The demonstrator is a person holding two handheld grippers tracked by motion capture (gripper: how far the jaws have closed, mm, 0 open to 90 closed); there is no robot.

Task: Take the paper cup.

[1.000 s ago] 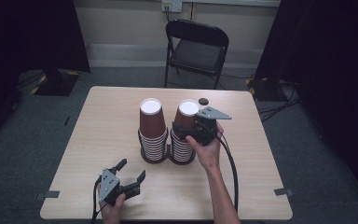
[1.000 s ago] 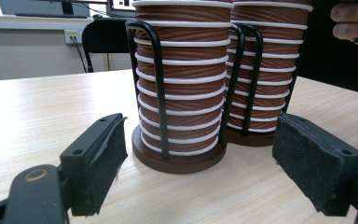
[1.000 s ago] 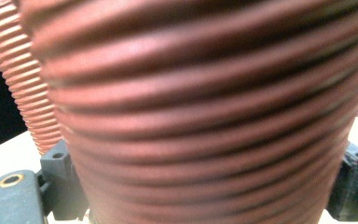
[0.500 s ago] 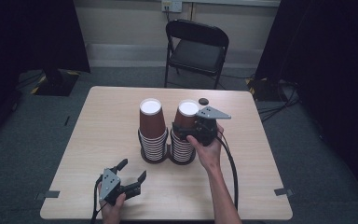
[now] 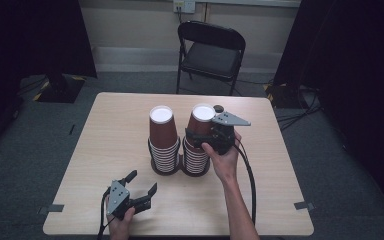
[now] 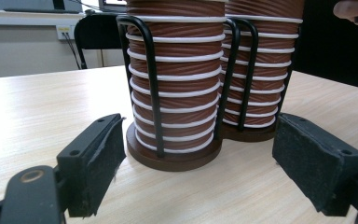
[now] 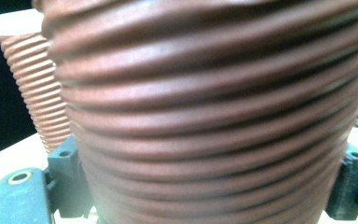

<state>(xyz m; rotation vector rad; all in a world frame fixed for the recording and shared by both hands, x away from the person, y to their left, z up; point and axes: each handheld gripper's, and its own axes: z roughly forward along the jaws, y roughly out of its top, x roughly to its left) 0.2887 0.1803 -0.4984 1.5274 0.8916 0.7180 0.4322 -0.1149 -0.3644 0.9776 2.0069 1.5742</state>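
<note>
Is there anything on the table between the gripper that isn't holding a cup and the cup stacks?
No. In the high view, just bare table lies between the left gripper and the cup stacks. The left gripper view shows the same bare wood.

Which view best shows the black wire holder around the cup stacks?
The left gripper view: the holder stands sharp and close, its wire loops rising from round brown bases around both cup stacks. The high view shows the holder small, mostly its bases. The right gripper view gives a blurred close-up of the ribbed top cup.
</note>
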